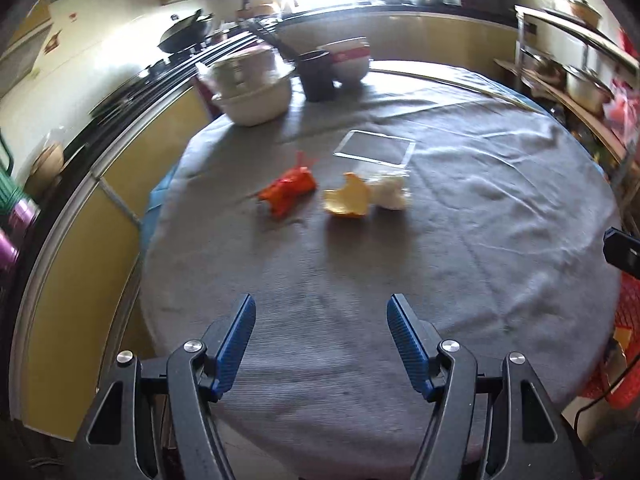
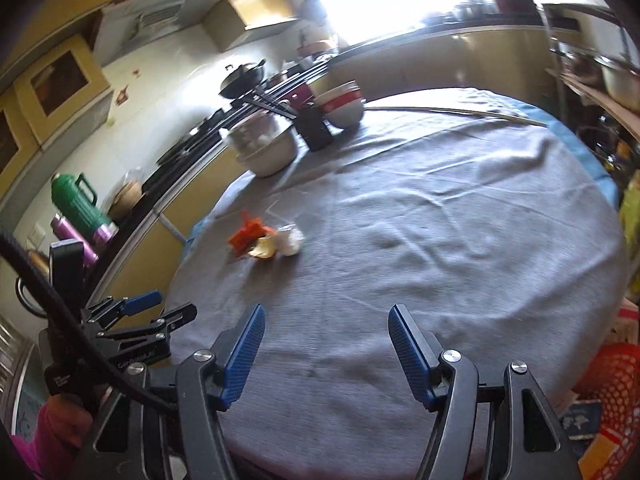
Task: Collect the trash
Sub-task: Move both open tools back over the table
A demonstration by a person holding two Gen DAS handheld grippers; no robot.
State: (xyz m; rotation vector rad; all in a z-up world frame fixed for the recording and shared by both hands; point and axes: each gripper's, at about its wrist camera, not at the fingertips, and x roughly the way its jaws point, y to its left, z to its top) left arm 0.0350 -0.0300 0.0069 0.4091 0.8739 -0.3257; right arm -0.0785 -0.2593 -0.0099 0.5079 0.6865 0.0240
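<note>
bowls (image 1: 256,96) crowd the table's (image 1: 480,240) far edge; left gripper (image 1: 321,322) and right gripper (image 2: 326,330) both released, empty.

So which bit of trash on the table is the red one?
The crumpled red wrapper, at the left end of the row. Beside it lies a yellow-orange peel, then a white wad at the right end.

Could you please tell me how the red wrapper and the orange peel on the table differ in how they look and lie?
The red wrapper is bright red and crumpled into a long bundle with a twisted tail sticking up; the orange peel is yellow-orange and curls open like a shallow cup. The red wrapper lies alone at the left of the row, while the orange peel sits against the white crumpled tissue. Both rest on the grey tablecloth, untouched by either gripper.
</note>
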